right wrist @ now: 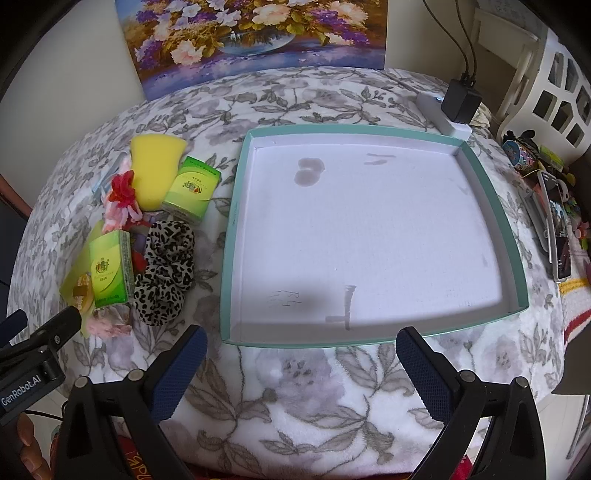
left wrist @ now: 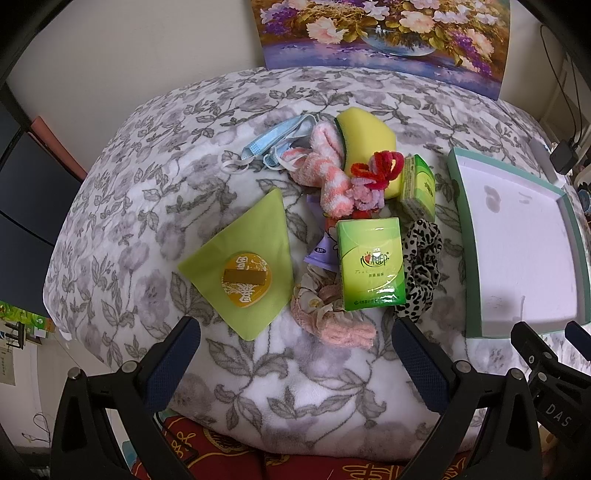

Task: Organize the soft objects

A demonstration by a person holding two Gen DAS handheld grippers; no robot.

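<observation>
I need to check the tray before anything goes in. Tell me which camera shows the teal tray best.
The right wrist view: the teal tray sits centred, all four rims and its white floor visible, holding nothing. The left wrist view shows it only at the right edge, squeezed by the fisheye and partly cut off behind the right gripper.

Open left gripper (left wrist: 295,347) at bottom; soft-item pile with green tissue pack (left wrist: 371,264) centre; teal tray (left wrist: 517,236) right.

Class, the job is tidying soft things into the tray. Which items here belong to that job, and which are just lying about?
Belonging to the job:
yellow sponge
leopard scrunchie
face mask
striped sock
tissue packs
teal tray

Just lying about:
flower painting
black charger
phone
</observation>
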